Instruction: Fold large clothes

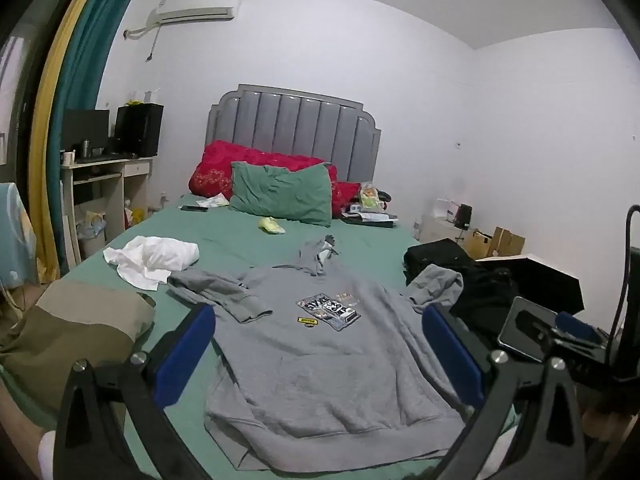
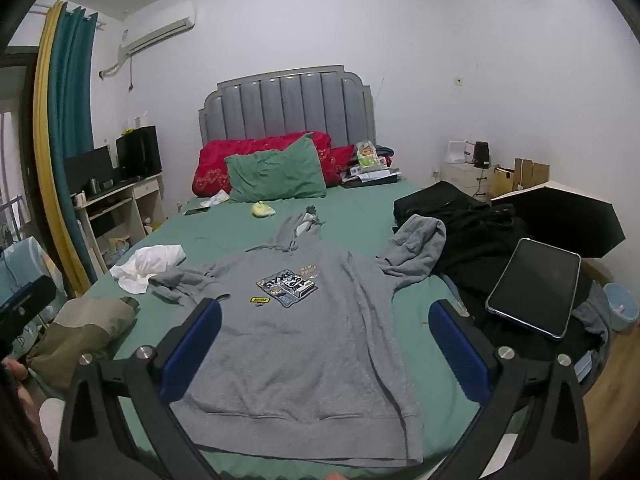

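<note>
A grey hoodie (image 1: 320,360) with a printed chest patch lies face up and spread out on the green bed (image 1: 240,248), hem toward me, hood toward the headboard, both sleeves bunched at the sides. It also shows in the right wrist view (image 2: 296,340). My left gripper (image 1: 318,316) is open and empty, held above the hoodie's lower half. My right gripper (image 2: 326,312) is open and empty, held above the hoodie's right side. The right gripper also appears at the right edge of the left wrist view (image 1: 572,332).
An olive garment (image 1: 76,328) lies at the bed's near left and a white one (image 1: 152,258) farther back. Black clothes (image 2: 472,220), a tablet (image 2: 534,292) and an open black umbrella (image 2: 560,212) are on the right. Pillows (image 2: 276,174) sit at the headboard.
</note>
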